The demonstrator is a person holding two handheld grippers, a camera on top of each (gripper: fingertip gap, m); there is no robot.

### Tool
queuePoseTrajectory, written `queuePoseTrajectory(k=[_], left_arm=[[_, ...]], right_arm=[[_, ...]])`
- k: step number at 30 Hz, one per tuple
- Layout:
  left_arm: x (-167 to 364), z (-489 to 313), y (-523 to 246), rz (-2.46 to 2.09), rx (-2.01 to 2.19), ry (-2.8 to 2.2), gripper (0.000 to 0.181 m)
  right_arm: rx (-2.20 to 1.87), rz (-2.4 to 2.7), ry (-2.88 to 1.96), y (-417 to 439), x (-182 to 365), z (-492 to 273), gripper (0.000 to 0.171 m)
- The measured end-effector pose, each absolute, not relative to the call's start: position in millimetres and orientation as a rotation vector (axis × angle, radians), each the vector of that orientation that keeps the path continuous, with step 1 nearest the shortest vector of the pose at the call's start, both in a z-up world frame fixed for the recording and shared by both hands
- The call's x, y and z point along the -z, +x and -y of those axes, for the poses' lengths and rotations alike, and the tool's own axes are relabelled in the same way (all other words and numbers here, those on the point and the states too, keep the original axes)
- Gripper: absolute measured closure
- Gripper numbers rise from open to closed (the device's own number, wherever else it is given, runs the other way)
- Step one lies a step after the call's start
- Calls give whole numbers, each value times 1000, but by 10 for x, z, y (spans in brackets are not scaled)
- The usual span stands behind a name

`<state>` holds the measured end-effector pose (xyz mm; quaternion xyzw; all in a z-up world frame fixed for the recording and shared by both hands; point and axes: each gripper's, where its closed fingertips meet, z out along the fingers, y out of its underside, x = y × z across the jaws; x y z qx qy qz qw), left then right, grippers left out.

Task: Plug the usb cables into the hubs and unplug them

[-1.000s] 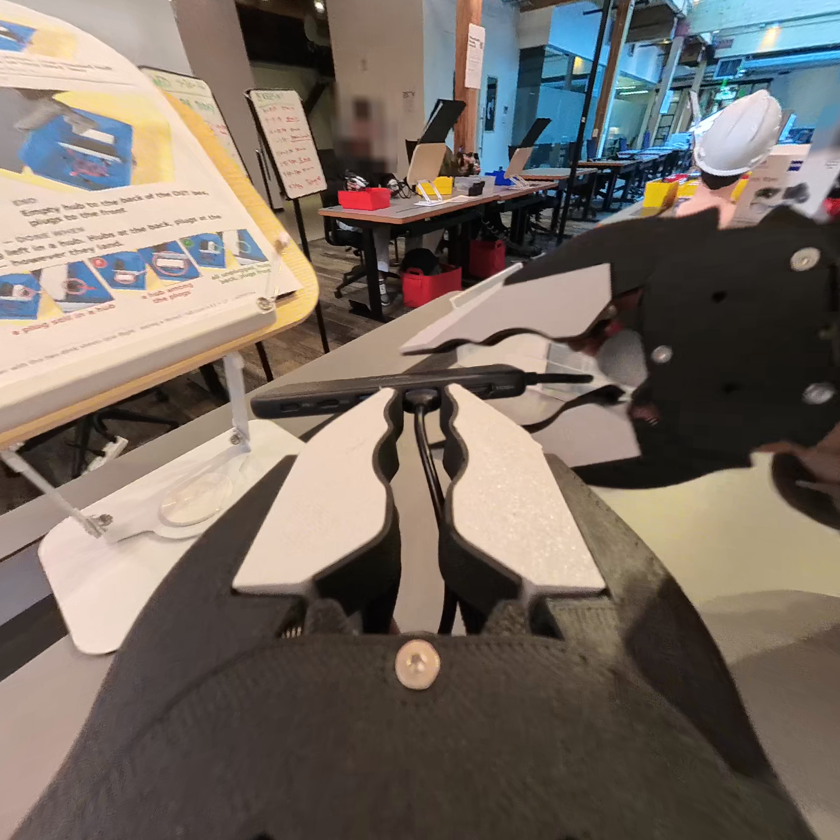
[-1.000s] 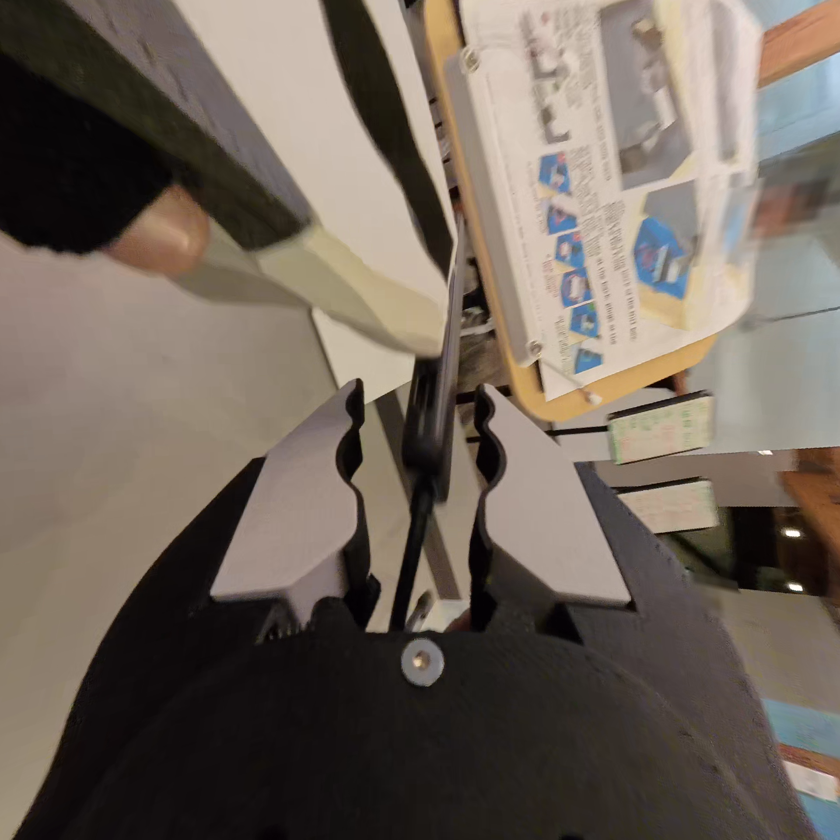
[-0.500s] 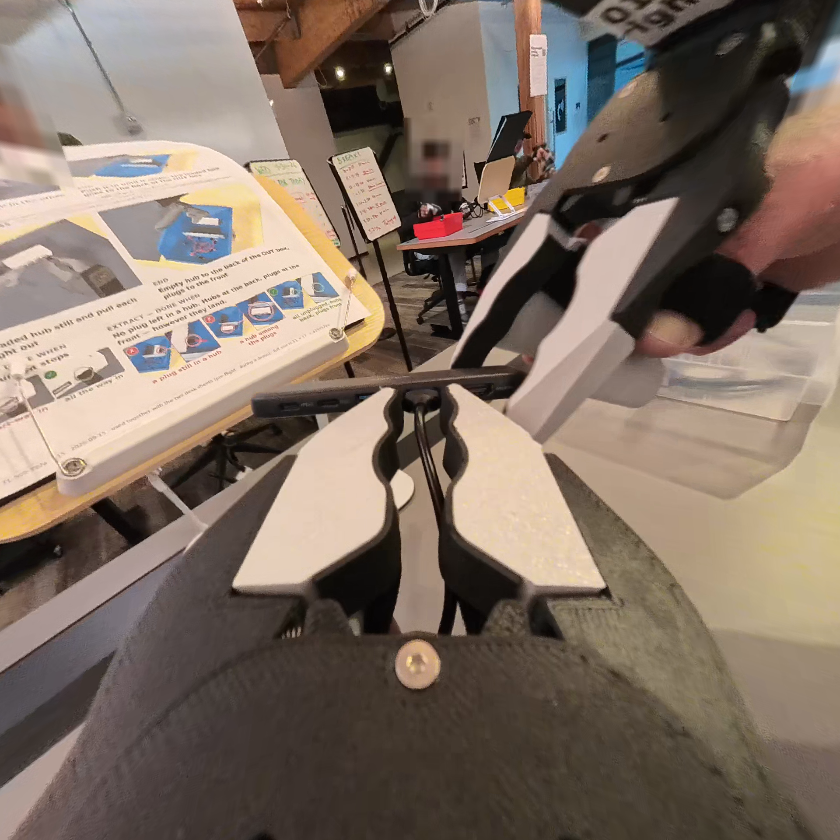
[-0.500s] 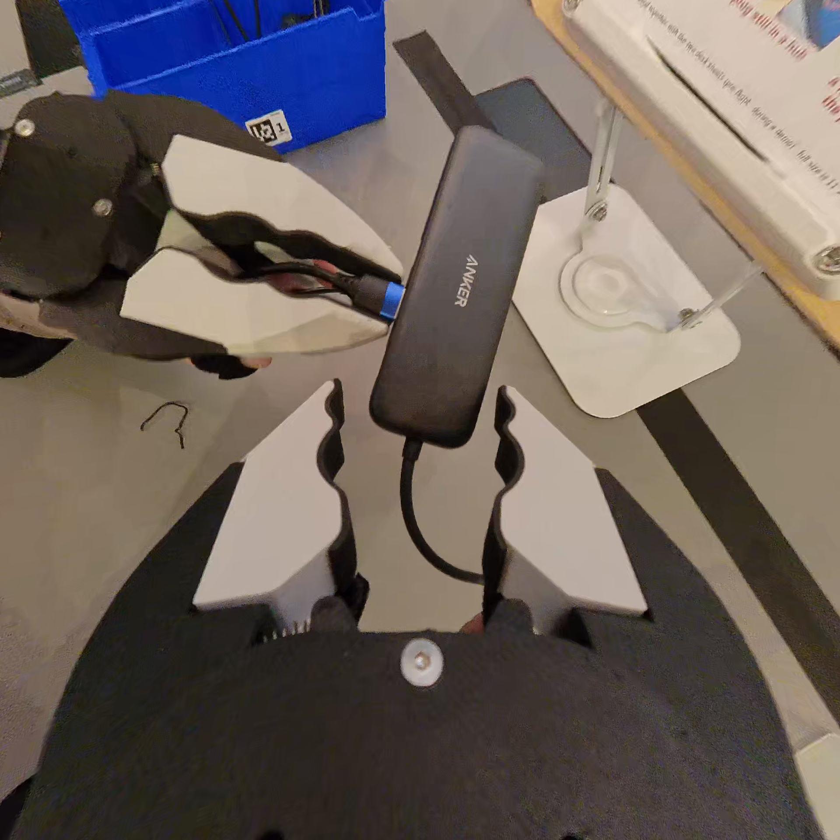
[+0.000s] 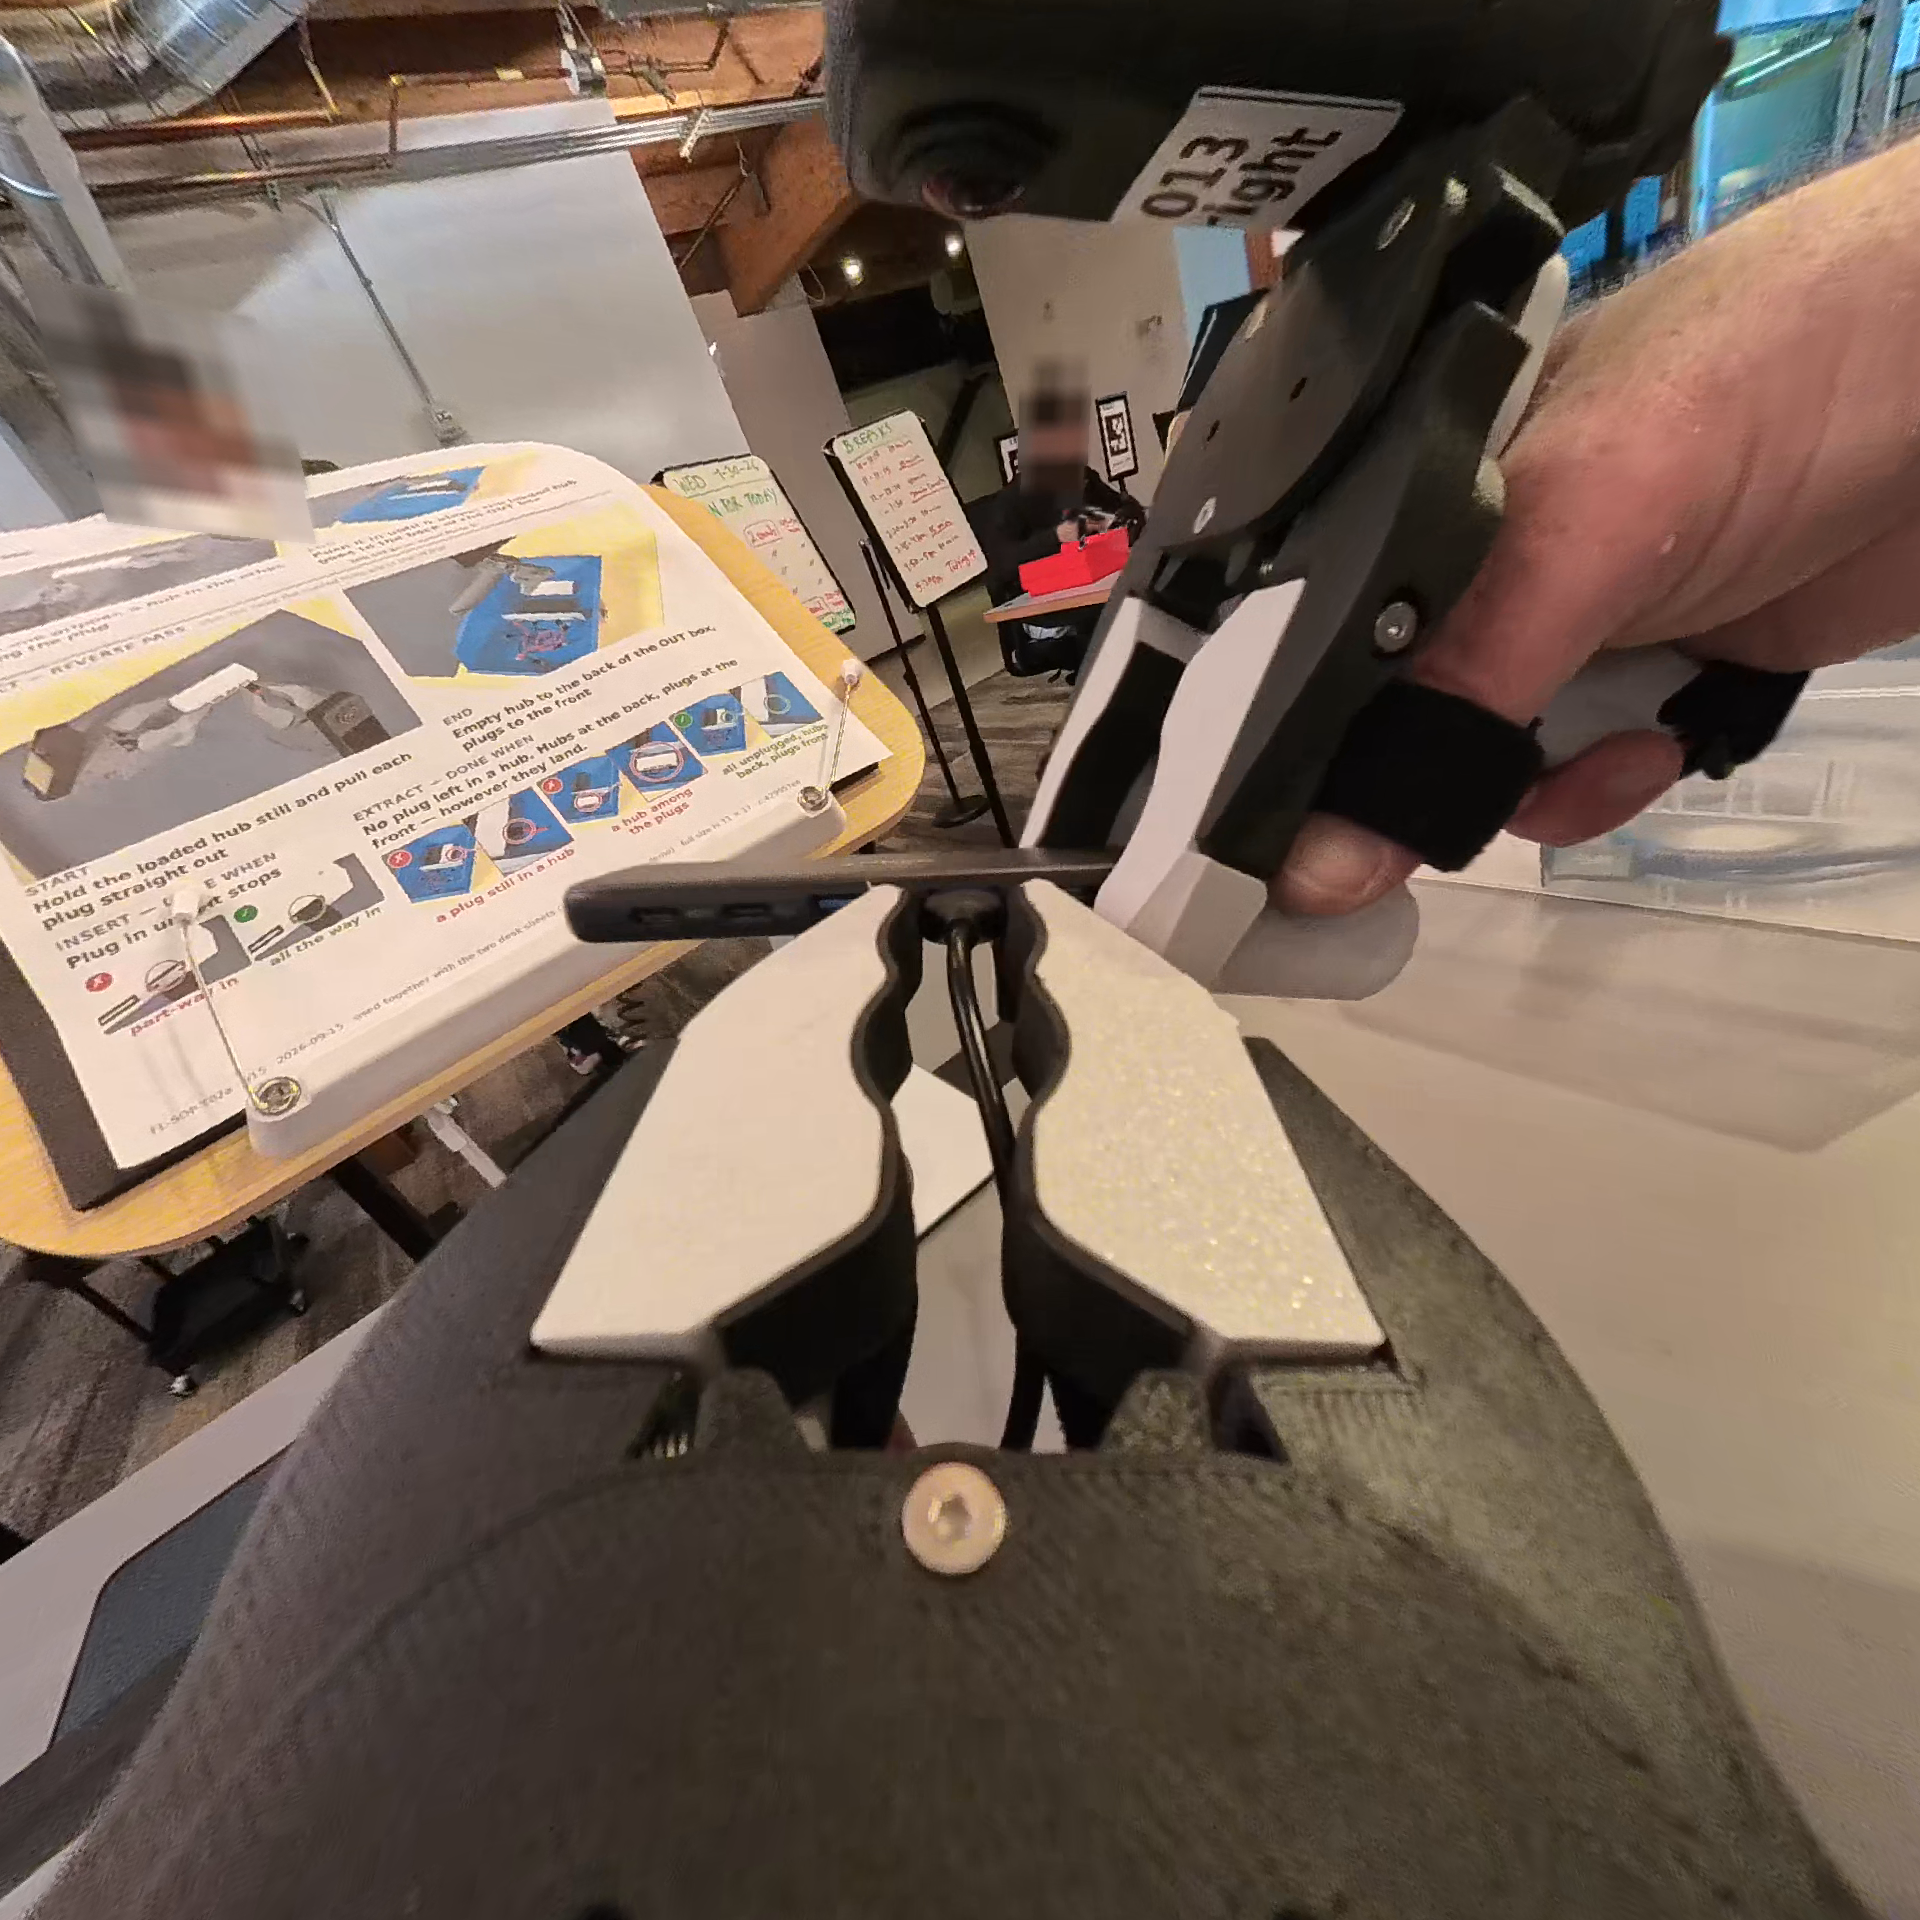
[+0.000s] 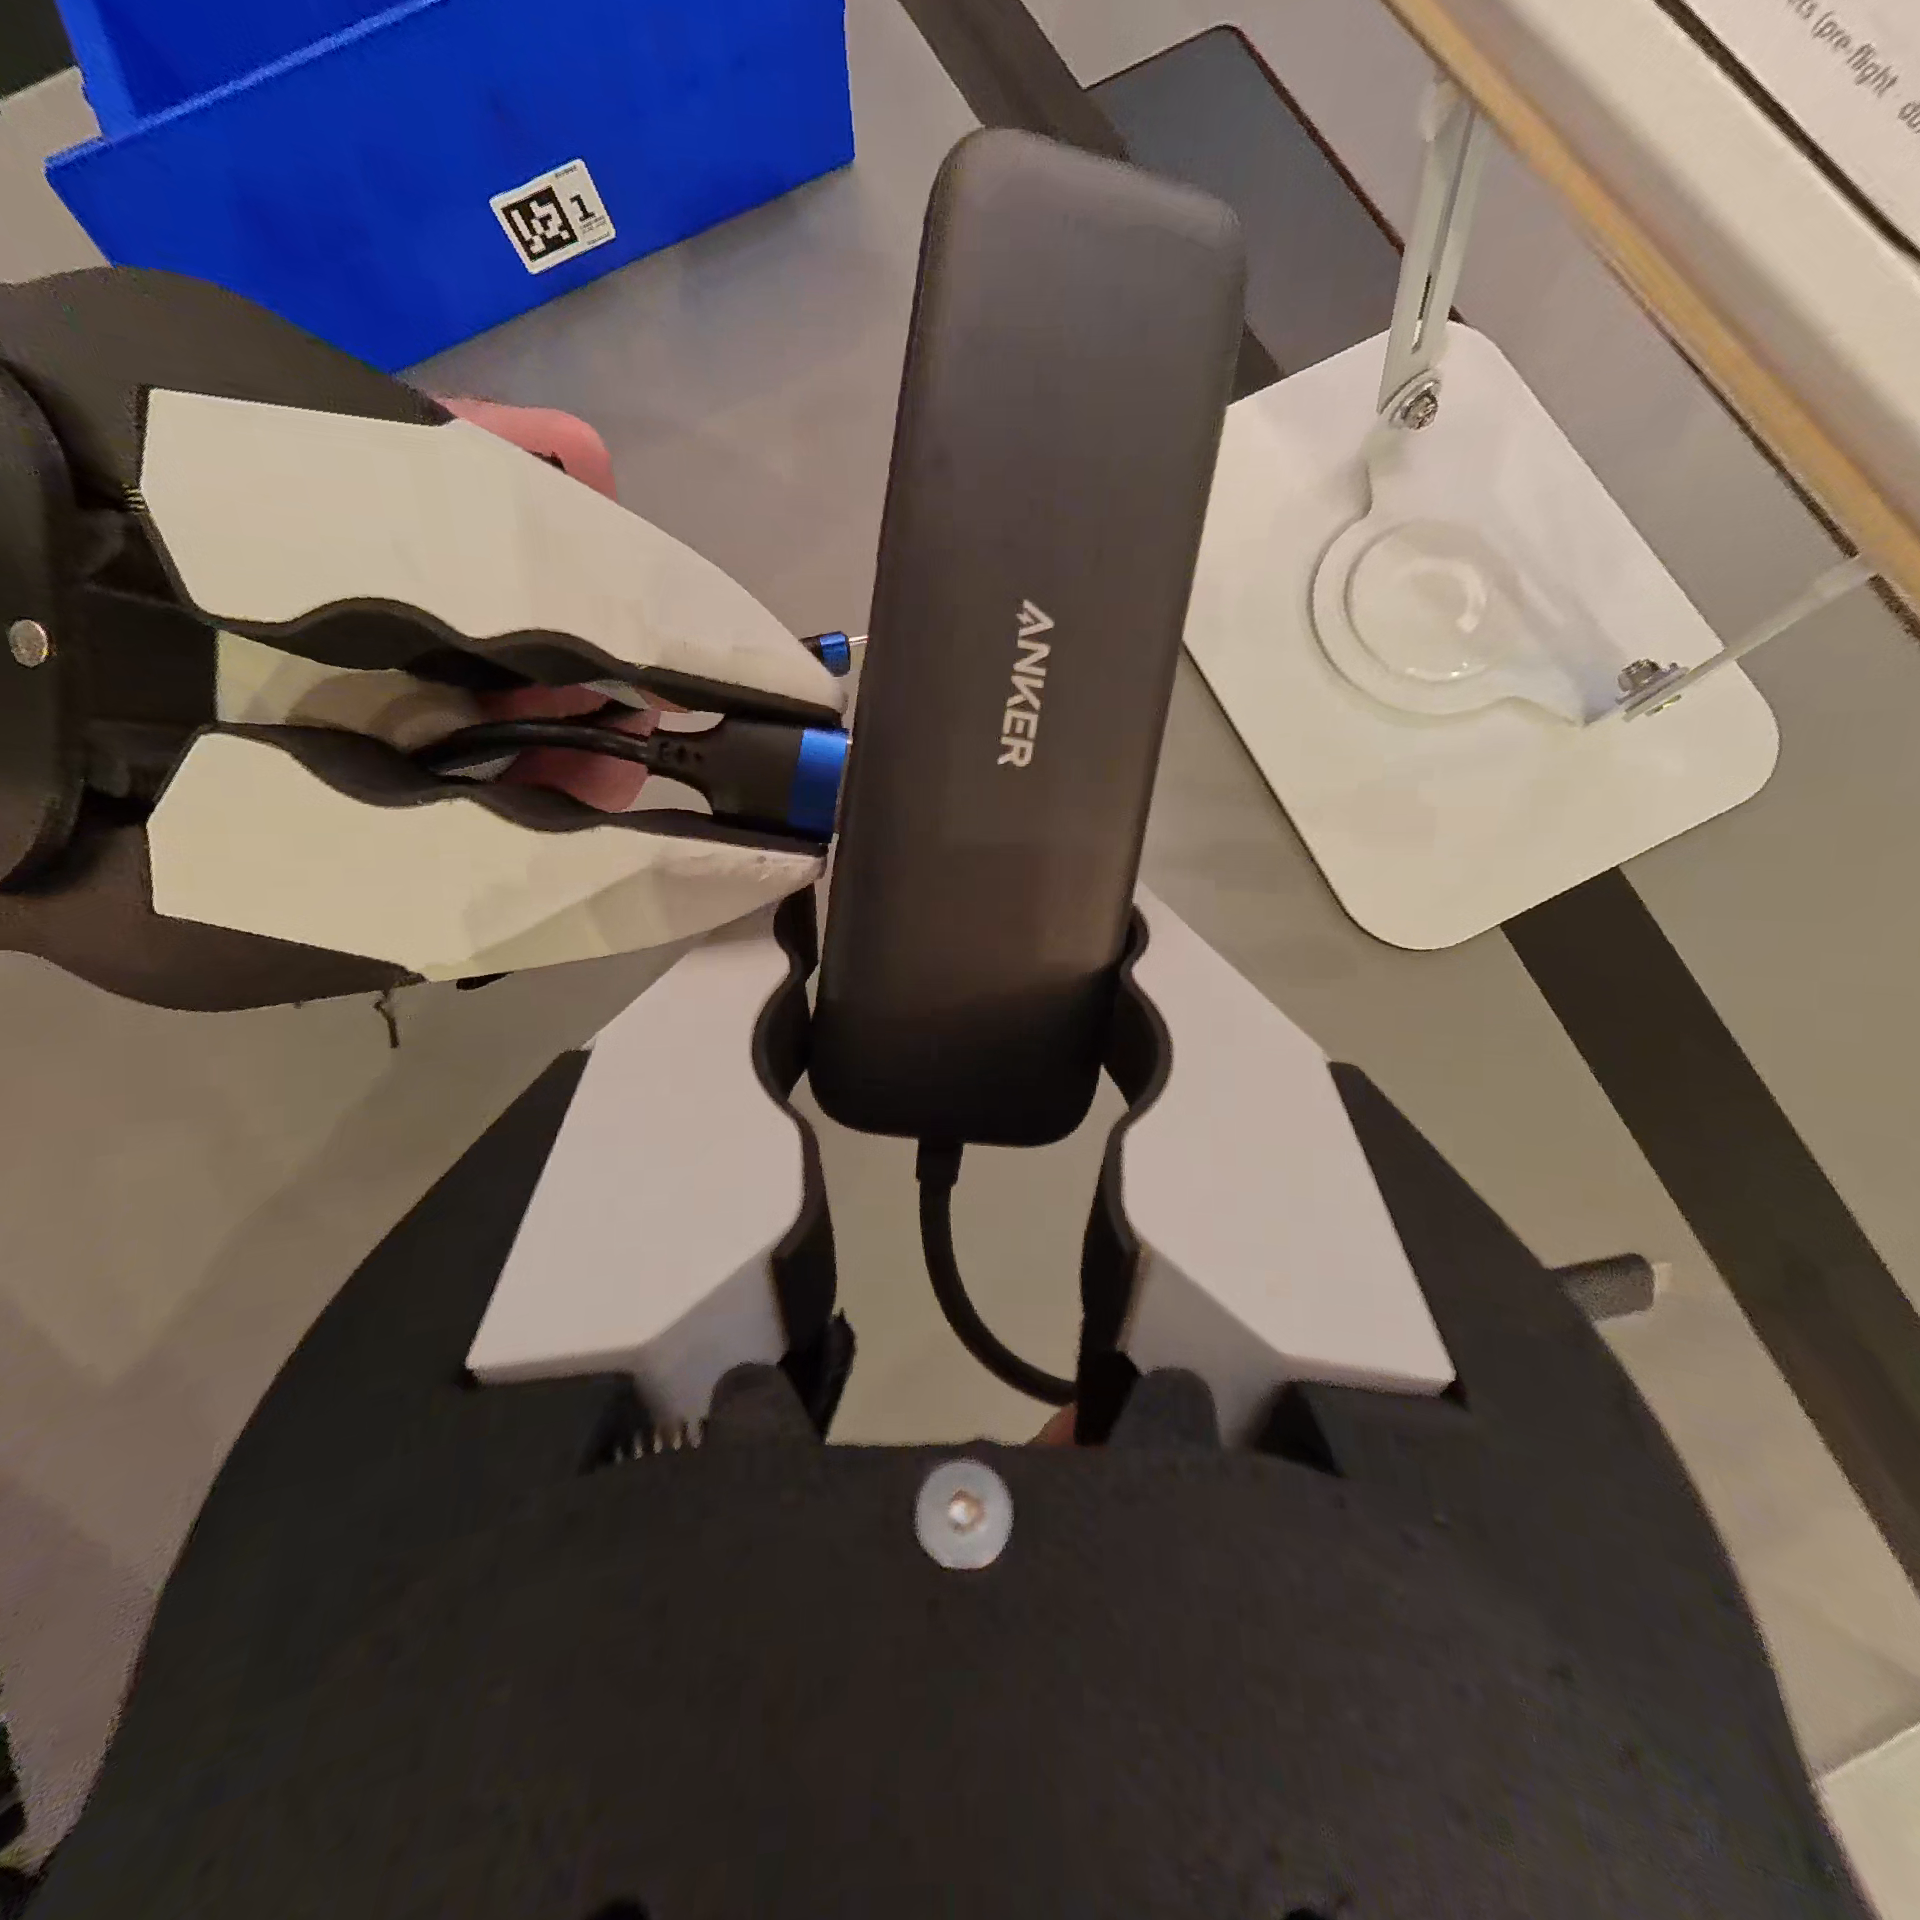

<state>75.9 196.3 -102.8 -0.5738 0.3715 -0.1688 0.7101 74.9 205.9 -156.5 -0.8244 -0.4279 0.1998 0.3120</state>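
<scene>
While the left tool (image 6: 821,790) pinches the blue-collared usb plug (image 6: 800,779) against the side of the black hub (image 6: 1049,582), the right tool (image 6: 966,997) is clamped on the hub's cable end, holding it above the grey tabletop (image 6: 260,1195). The plug appears seated or nearly so. Risk: an off-axis pull or push could lever the hub sideways in the right tool, twisting it loose or straining the port.
</scene>
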Motion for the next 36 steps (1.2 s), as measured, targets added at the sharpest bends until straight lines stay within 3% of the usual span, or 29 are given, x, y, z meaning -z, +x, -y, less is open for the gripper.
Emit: queuePoseTrajectory(k=[18,23,31,36], left_arm=[[1050,-1973,803,-848,415,-1280,162],[1041,-1992,744,-803,436,-1246,177],[970,-2019,657,-789,454,-1174,154],[973,-2002,680,-815,438,-1149,155]], right_arm=[[-406,1261,-2168,792,1619,-2092,119],[-167,1241,-2115,775,1553,-2200,119],[63,1221,-1996,856,1312,-2281,119],[63,1222,-1978,867,1296,-2256,119]])
